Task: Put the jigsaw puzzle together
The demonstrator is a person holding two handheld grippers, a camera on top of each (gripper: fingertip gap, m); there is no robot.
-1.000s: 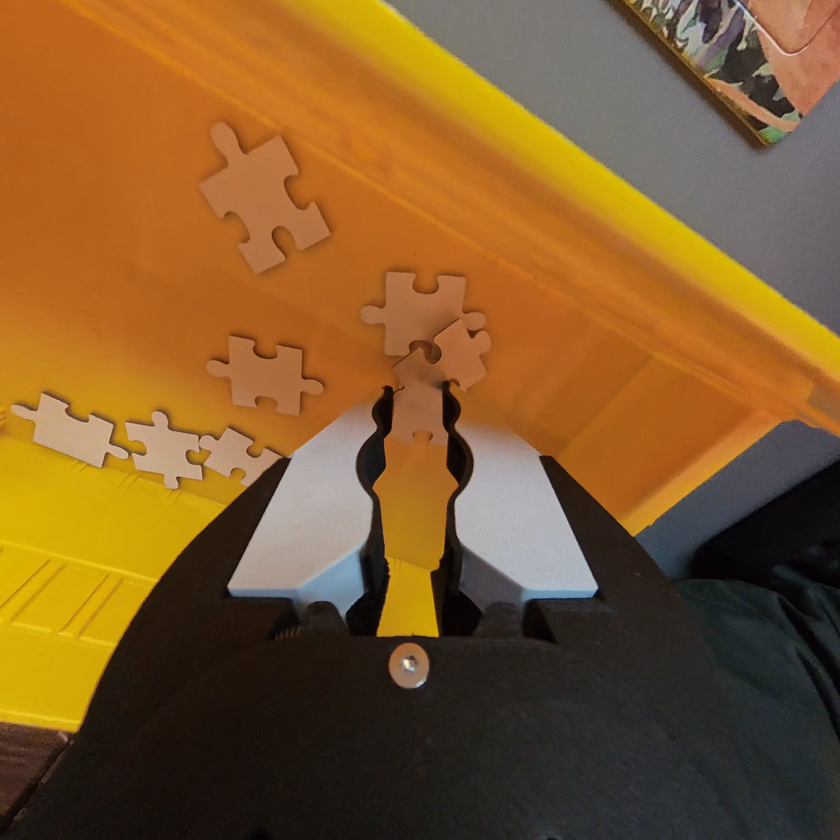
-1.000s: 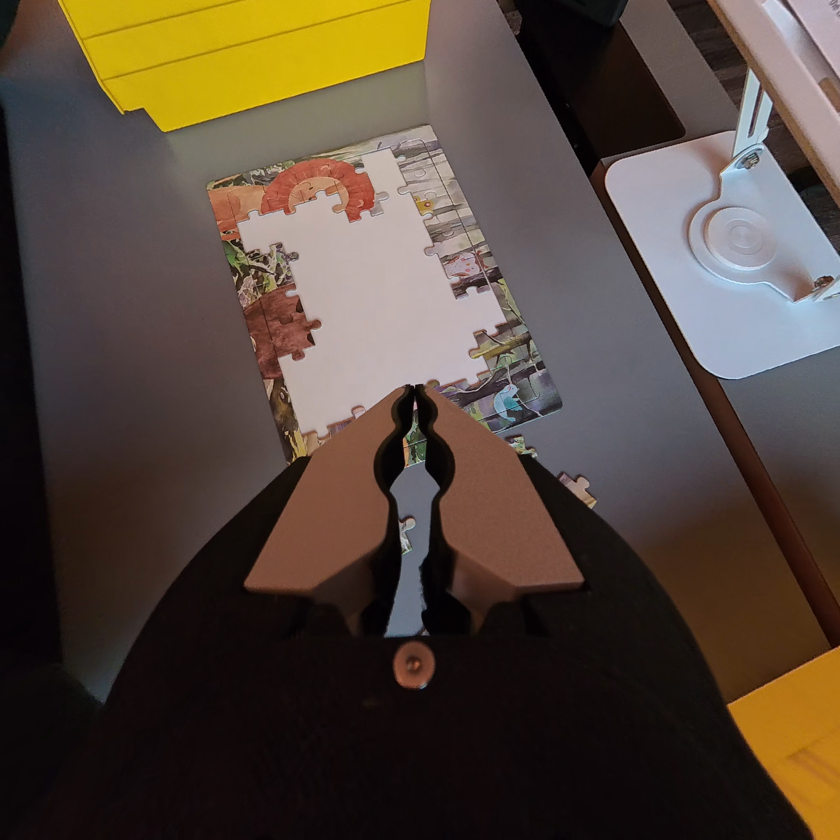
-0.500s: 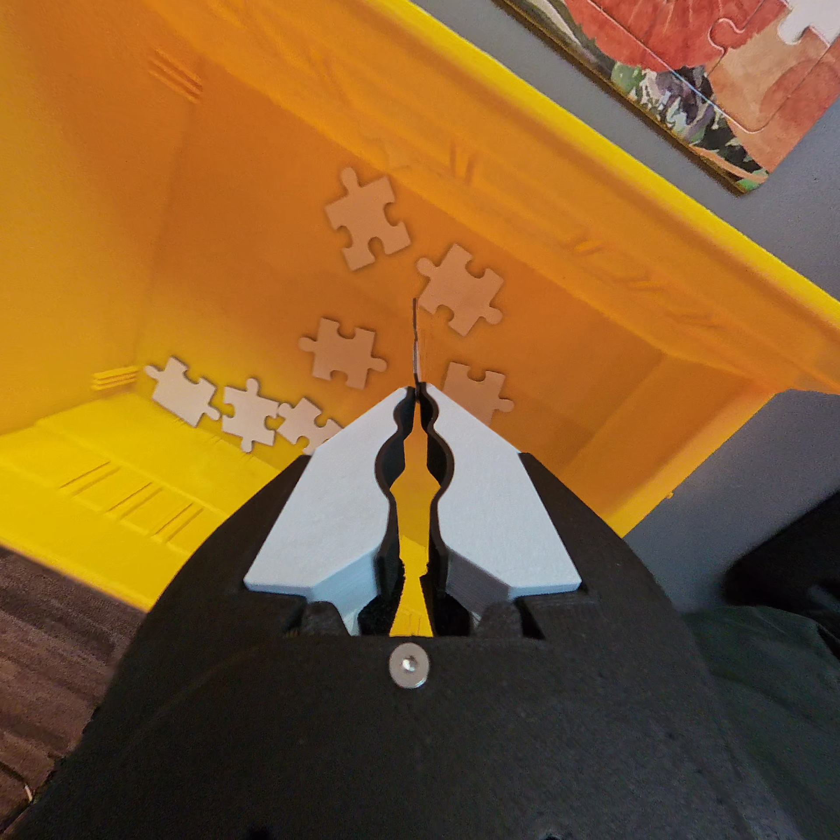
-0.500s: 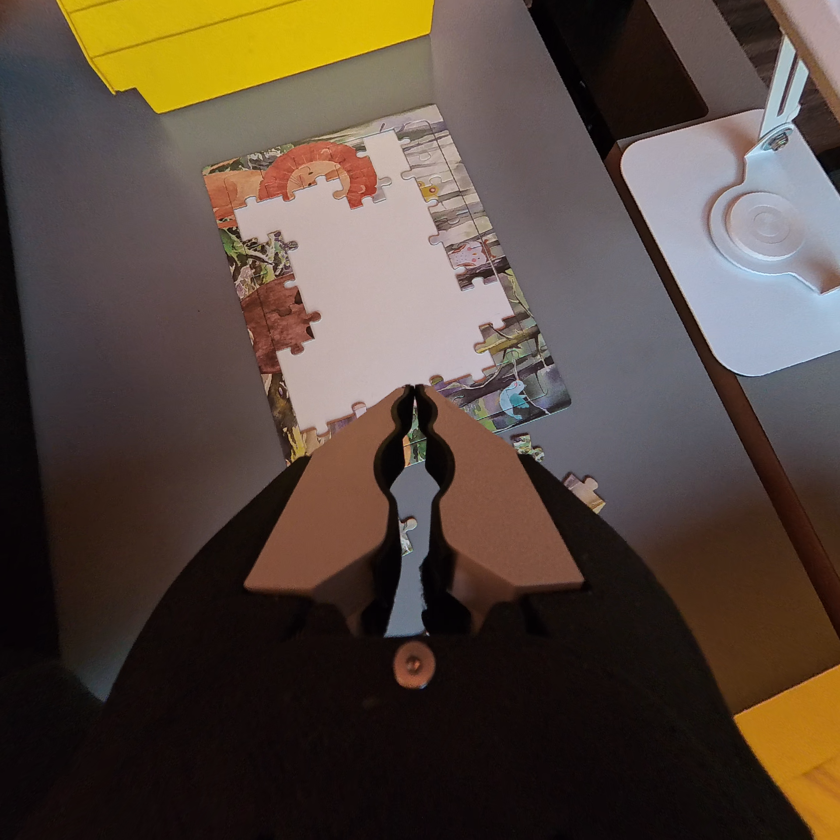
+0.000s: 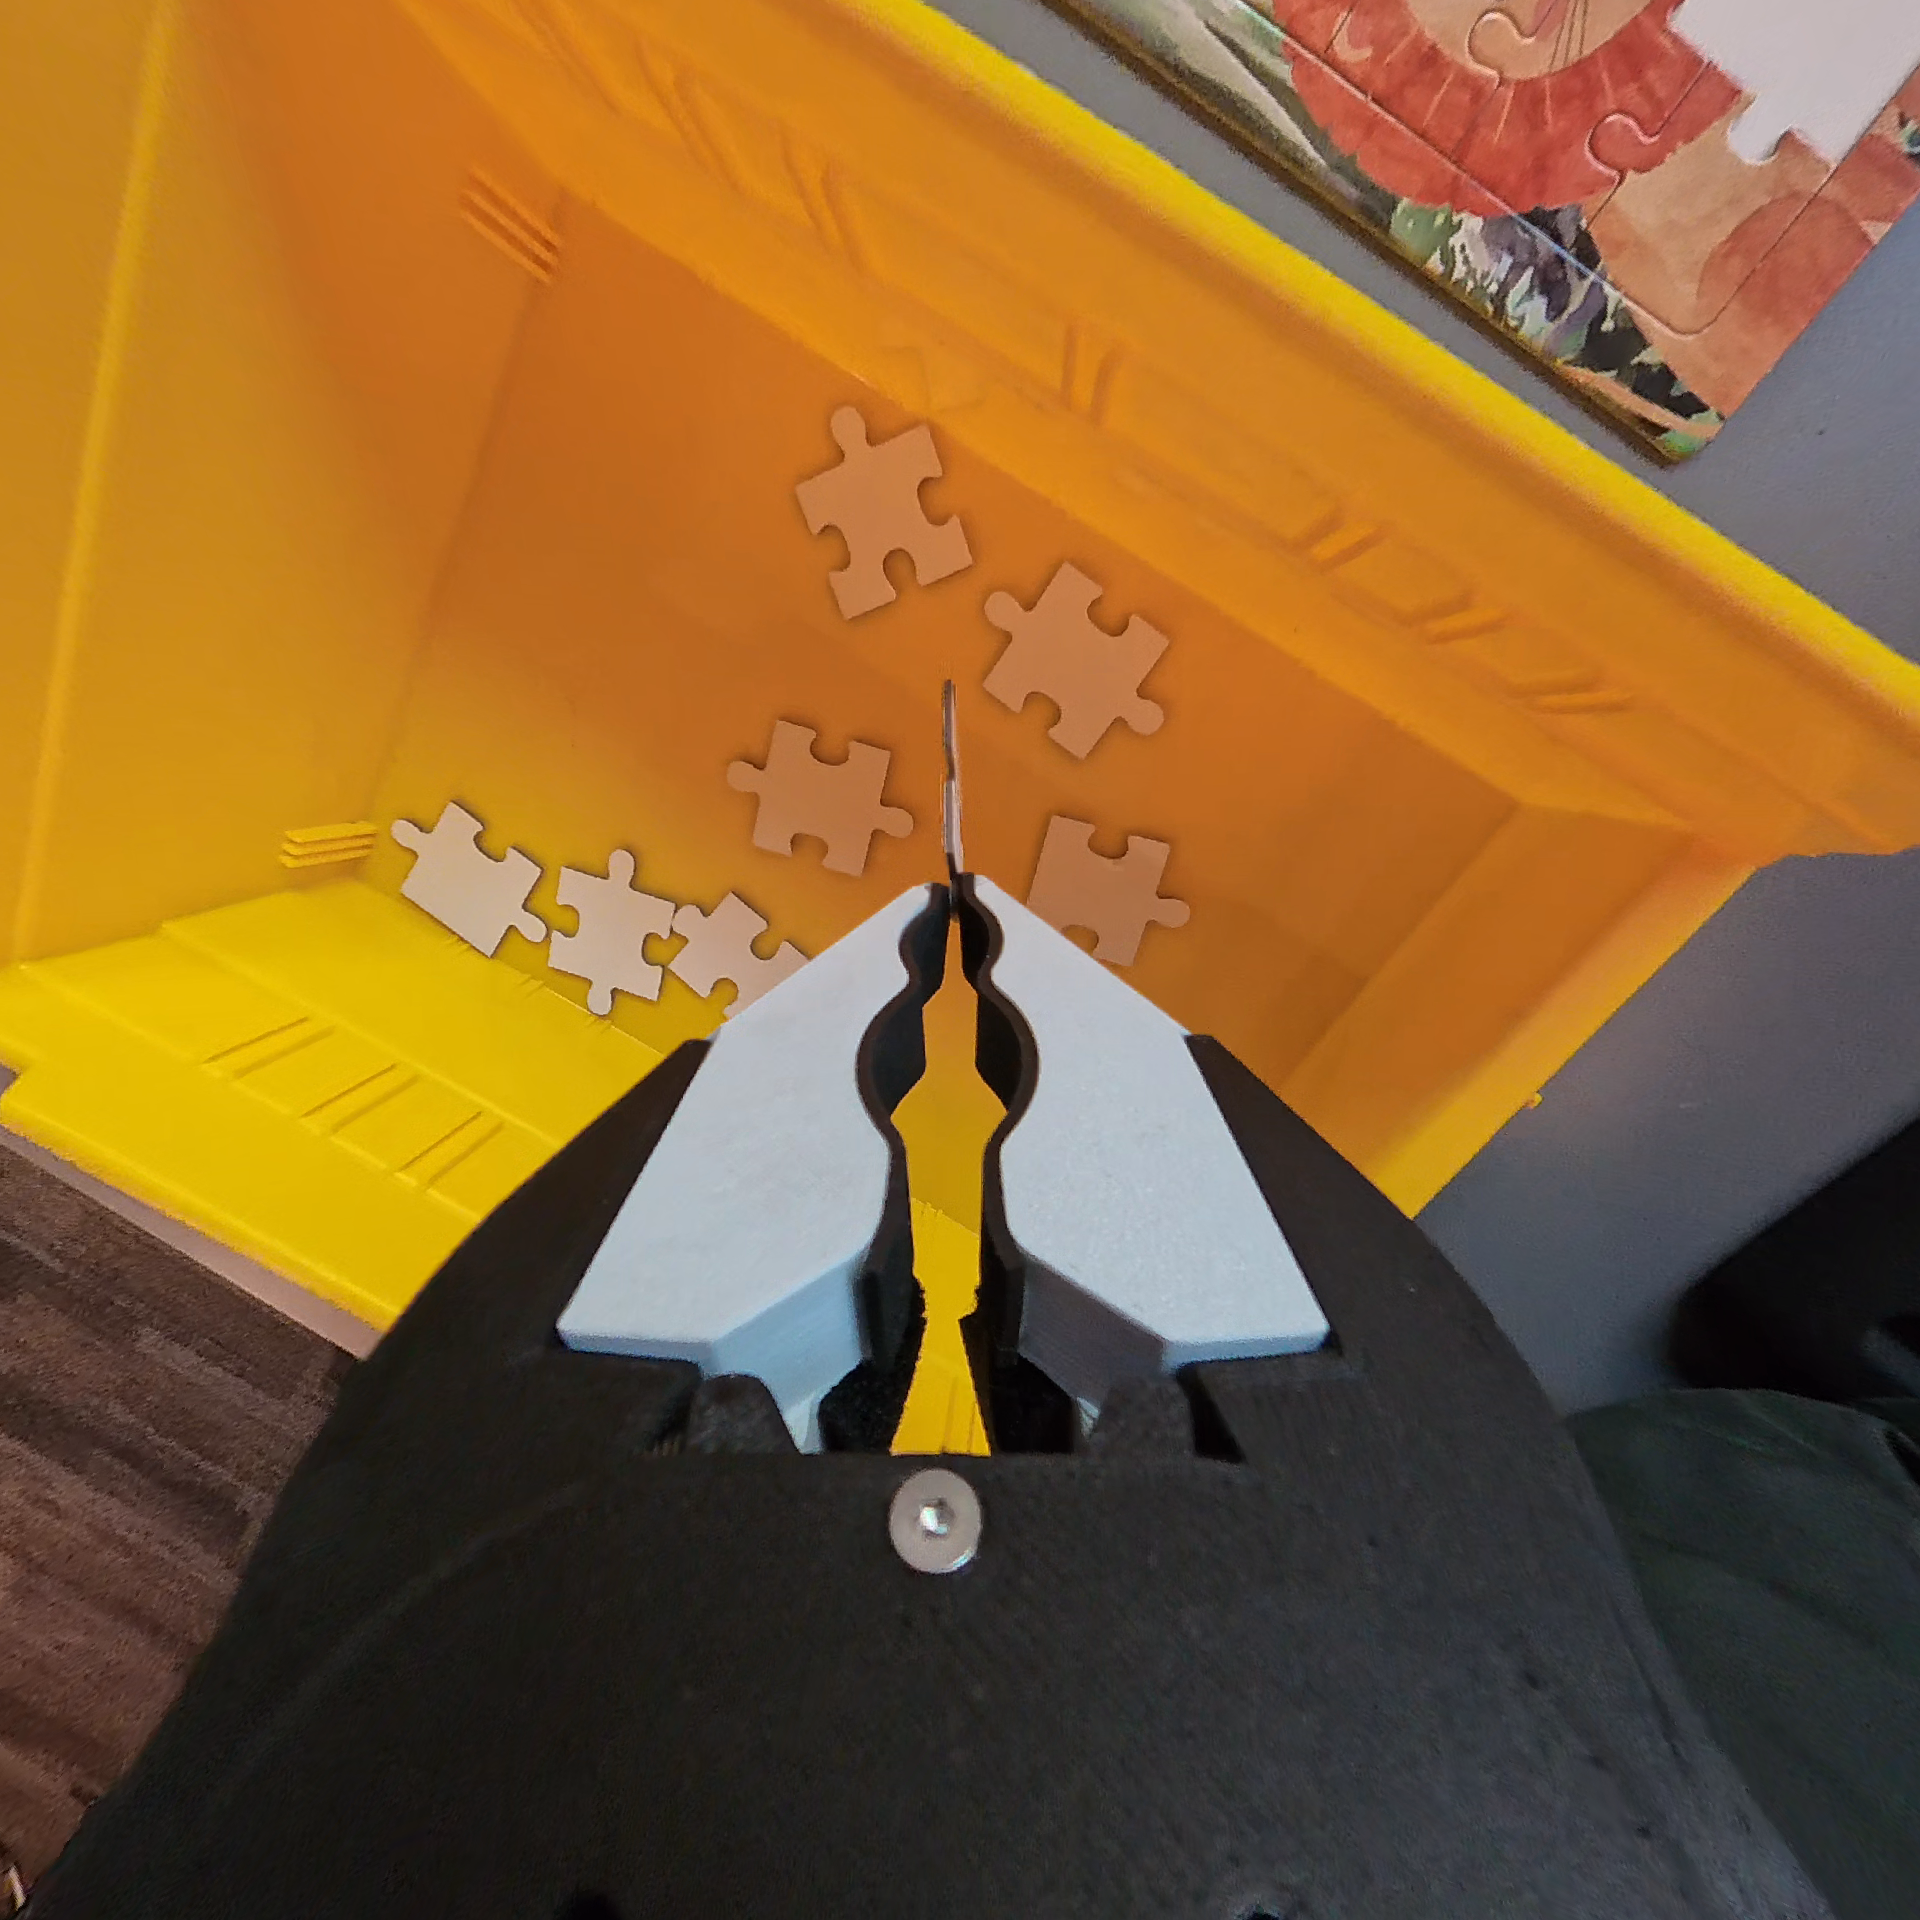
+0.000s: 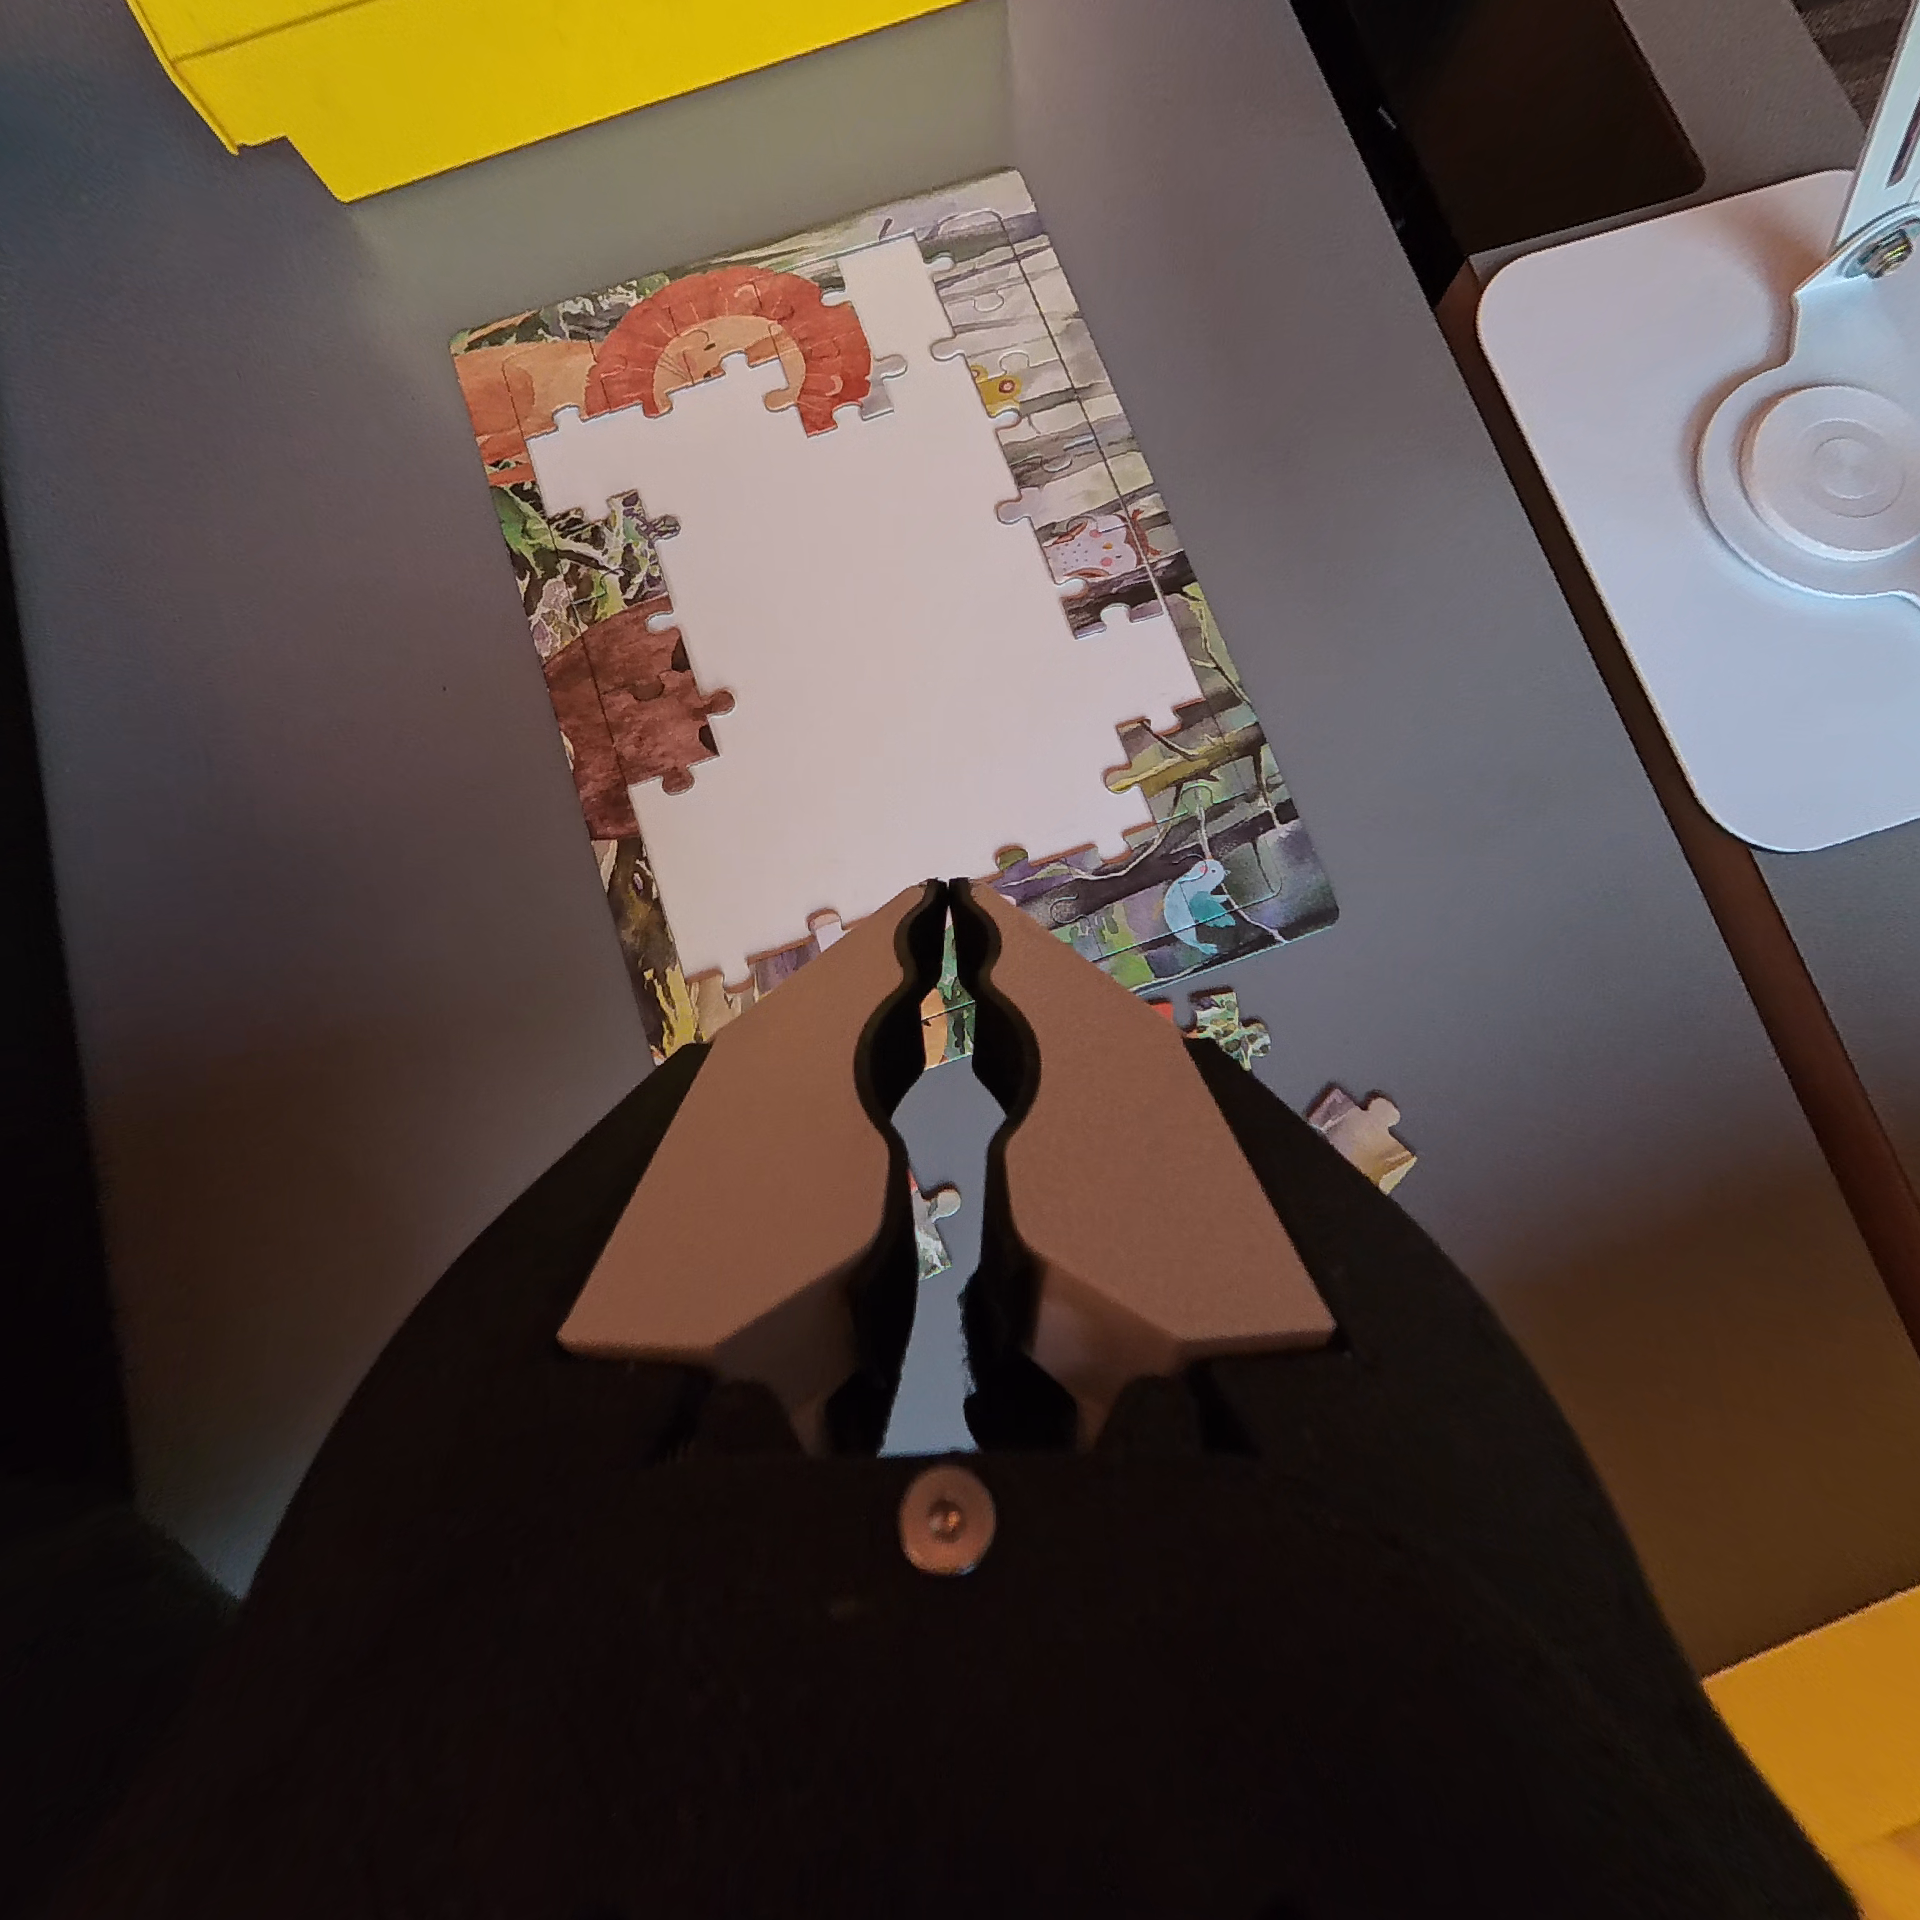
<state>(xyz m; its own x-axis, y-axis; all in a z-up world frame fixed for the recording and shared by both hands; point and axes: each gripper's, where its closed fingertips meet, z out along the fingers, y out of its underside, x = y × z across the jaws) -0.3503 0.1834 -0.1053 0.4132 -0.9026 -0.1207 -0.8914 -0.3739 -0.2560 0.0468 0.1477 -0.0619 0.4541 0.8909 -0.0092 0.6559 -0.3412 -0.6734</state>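
Note:
My left gripper is shut on a puzzle piece, seen edge-on, held above the inside of a yellow bin. Several pieces lie face-down on the bin floor, such as one piece at the far end. The half-built puzzle lies on the grey table with a large white bare middle; its corner shows in the left wrist view. My right gripper is shut and empty, hovering over the puzzle's near edge. Loose face-up pieces lie near it.
A white stand base sits on the right of the table. The yellow bin stands beyond the puzzle's far end. Another yellow object shows at the lower right. Carpet lies beside the bin.
My left gripper closed on a piece from the bin floor and lifted it up and back, the piece now edge-on. My right gripper drifted slightly, staying shut over the puzzle's near edge.

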